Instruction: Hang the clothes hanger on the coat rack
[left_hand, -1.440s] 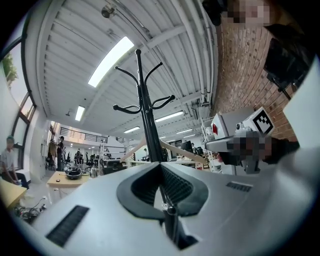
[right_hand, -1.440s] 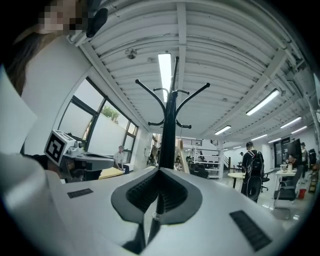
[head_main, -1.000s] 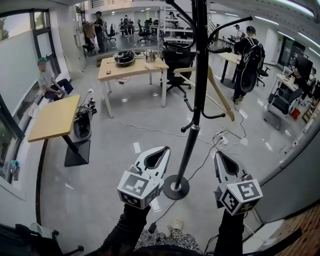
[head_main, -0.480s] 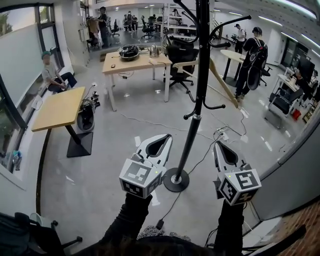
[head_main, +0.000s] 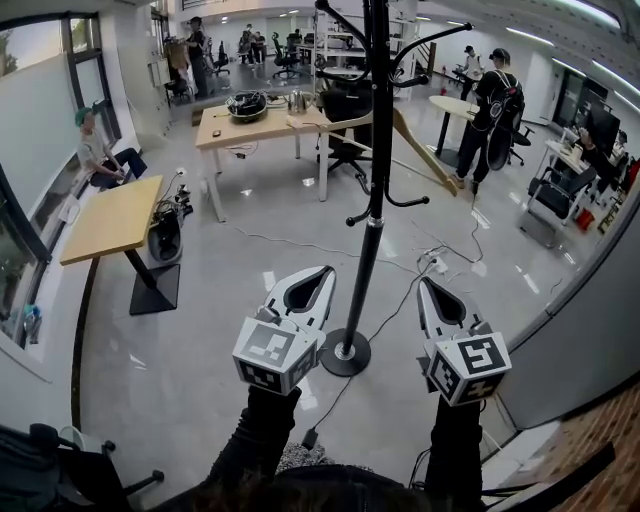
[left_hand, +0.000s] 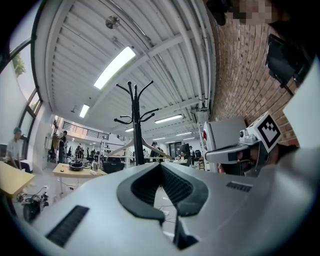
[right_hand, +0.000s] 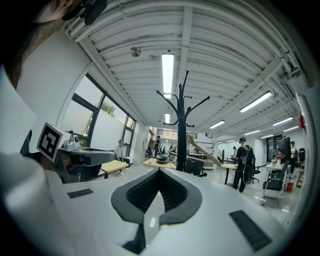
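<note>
The black coat rack (head_main: 372, 200) stands on the grey floor just ahead, its round base (head_main: 345, 352) between my two grippers. A pale wooden hanger (head_main: 415, 150) hangs from one of its upper hooks, tilted down to the right. My left gripper (head_main: 318, 272) is shut and holds nothing, left of the pole. On the pole's right, my right gripper (head_main: 425, 283) is also shut and holds nothing. The left gripper (left_hand: 161, 165) points up at the rack (left_hand: 135, 130) and hanger (left_hand: 121, 146). The right gripper (right_hand: 160, 170) faces the rack (right_hand: 181, 135) and hanger (right_hand: 201, 148).
Cables (head_main: 400, 300) trail over the floor near the base. A wooden desk (head_main: 110, 220) stands at the left, a larger table (head_main: 260, 125) and a black chair (head_main: 345, 110) behind the rack. A person (head_main: 92, 150) sits at the left; another (head_main: 490, 110) stands at the back right.
The rack has shifted slightly left and farther off in the head view. Both grippers stay shut and low beside its base. The hanger keeps hanging on the rack.
</note>
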